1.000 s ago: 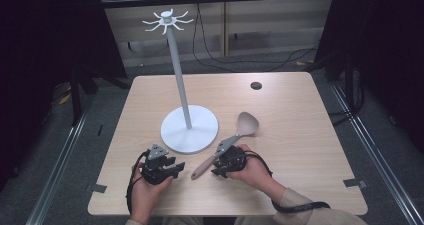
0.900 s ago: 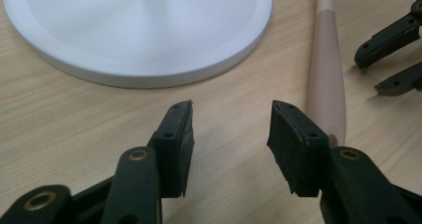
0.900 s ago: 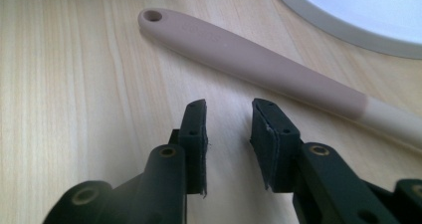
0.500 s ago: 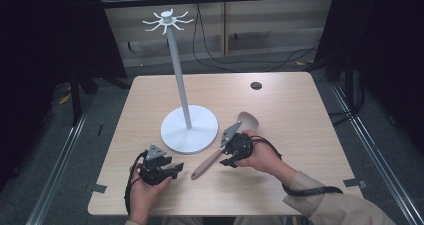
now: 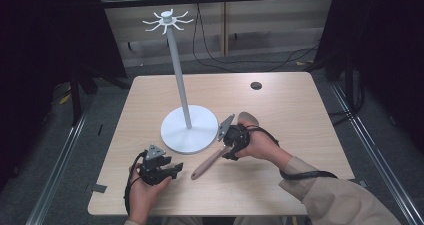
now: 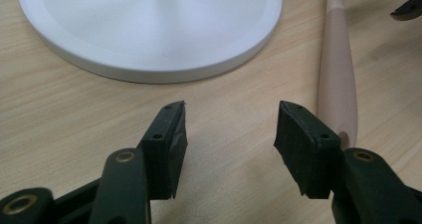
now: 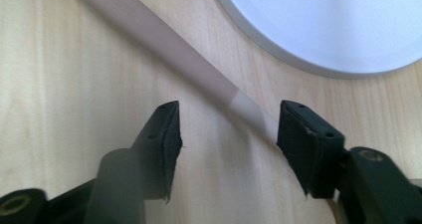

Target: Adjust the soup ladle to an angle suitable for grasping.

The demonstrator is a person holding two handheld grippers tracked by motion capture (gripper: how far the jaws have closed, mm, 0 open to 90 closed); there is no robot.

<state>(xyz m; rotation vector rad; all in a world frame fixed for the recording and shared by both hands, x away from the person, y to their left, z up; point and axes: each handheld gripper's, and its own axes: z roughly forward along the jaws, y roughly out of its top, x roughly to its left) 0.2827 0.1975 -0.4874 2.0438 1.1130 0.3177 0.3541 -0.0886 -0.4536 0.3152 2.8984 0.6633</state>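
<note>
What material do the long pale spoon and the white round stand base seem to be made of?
The long pale beige spoon looks like matte silicone or plastic: smooth, no wood grain, even colour. The white round stand base seems painted metal or hard plastic, with a smooth, slightly glossy surface and a clean rim. Neither can be told for certain.

From above my right gripper (image 5: 231, 137) covers the middle of the spoon (image 5: 207, 162), both my gripper views cut off the stand's white base (image 6: 149, 30), and the spoon's handle is blurred in my right gripper view
</note>
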